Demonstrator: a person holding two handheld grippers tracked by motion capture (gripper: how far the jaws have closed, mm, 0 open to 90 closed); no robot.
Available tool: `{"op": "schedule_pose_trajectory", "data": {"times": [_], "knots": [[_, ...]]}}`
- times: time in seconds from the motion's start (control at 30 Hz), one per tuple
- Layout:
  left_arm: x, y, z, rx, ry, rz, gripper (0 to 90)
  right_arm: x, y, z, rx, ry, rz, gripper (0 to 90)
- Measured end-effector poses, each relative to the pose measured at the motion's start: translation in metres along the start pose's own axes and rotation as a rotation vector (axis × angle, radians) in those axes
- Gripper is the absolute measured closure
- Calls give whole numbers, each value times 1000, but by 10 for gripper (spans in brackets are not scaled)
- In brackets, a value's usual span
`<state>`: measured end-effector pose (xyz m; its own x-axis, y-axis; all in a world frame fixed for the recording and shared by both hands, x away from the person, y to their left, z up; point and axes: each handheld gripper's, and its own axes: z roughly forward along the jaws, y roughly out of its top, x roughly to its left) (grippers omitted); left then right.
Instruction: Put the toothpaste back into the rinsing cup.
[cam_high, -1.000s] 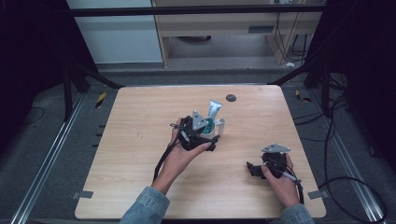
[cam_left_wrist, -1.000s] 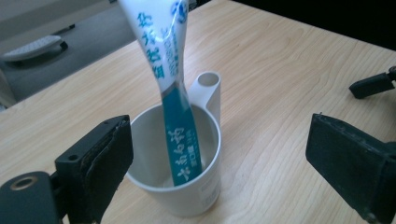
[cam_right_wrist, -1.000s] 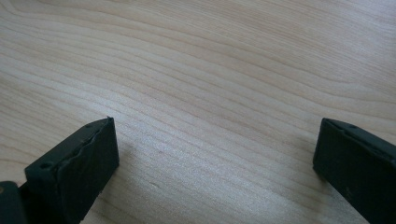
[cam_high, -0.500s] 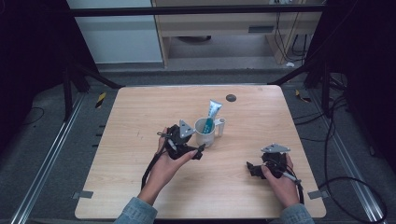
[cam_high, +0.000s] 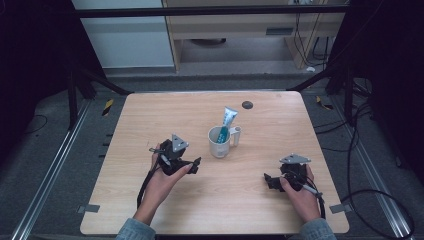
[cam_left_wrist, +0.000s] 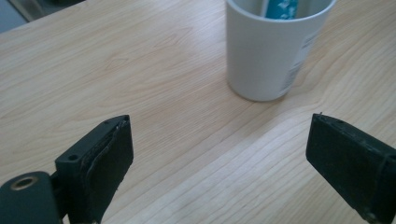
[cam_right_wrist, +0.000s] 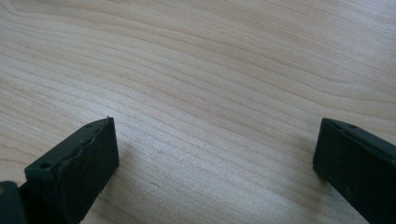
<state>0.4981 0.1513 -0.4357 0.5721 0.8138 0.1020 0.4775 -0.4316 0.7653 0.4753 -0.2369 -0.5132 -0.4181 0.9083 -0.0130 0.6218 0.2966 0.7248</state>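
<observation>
Wooden surface (cam_high: 150, 125): toothpaste tube (cam_high: 228, 120) stands propped in mug (cam_high: 219, 142); left tongs (cam_high: 192, 167), apart, at its 8 o'clock; right tongs (cam_high: 270, 181) apart.

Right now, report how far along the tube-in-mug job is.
Done: the toothpaste tube stands in the white mug, top leaning out. In hand: nothing; the left claw sits open beside the mug, the right claw open over bare table. Left: seemingly nothing.
</observation>
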Motion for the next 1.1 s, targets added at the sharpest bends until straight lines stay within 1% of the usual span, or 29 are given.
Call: {"op": "schedule_pose_trajectory", "data": {"times": [0.17,0.53,0.63,0.83,1.1], "knots": [[10,-8,-1,20,18,-15,70,0,0,0,0,0,0,4],[24,-25,-1,45,42,-40,69,0,0,0,0,0,0,4],[28,-31,-1,62,43,-46,67,0,0,0,0,0,0,4],[38,-44,-1,74,49,-64,56,0,0,0,-1,0,-1,4],[51,-58,-1,96,68,-93,53,0,0,0,-1,0,-1,5]]}}
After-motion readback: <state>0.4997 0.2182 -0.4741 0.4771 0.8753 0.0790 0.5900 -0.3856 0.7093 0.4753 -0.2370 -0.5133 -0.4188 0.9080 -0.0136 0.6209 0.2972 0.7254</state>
